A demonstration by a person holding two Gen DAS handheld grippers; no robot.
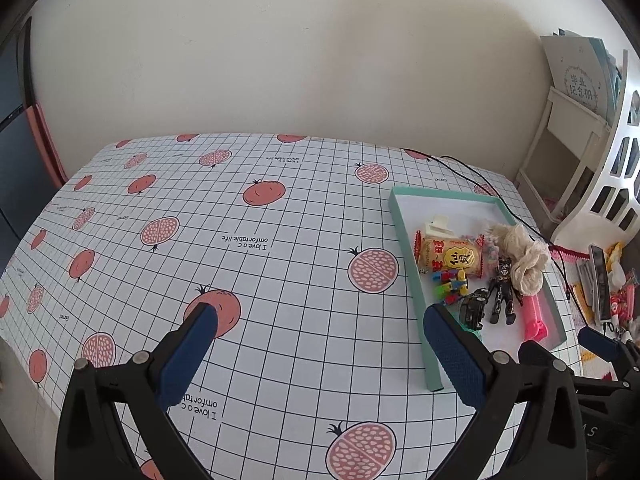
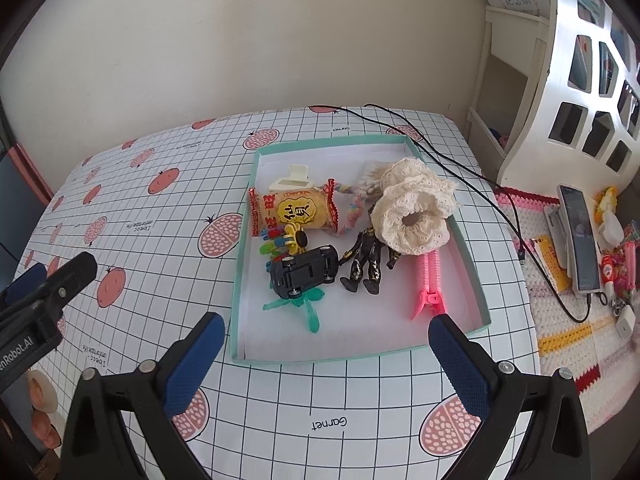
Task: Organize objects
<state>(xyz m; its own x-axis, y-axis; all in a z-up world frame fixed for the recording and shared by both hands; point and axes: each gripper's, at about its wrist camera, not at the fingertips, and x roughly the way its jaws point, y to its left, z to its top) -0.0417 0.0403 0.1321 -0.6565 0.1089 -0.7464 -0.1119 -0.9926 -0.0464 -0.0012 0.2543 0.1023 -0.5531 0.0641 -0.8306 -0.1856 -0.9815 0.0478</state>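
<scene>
Both grippers wide, empty: L gripper (image 1: 316, 344) over bare cloth left of tray (image 2: 240, 280), R gripper (image 2: 326, 354) at tray's near edge. Toys piled mid-tray; car (image 2: 306, 270) nearest, on its side over green clip (image 2: 310, 308). IMO drop R straight down, pinch car across body w/o snagging clip

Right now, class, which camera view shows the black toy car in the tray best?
The right wrist view: the black toy car lies in full sight, underside and wheels turned to the camera, in the green tray. In the left wrist view the black toy car is small, and one of the left gripper's fingers partly hides it.
</scene>
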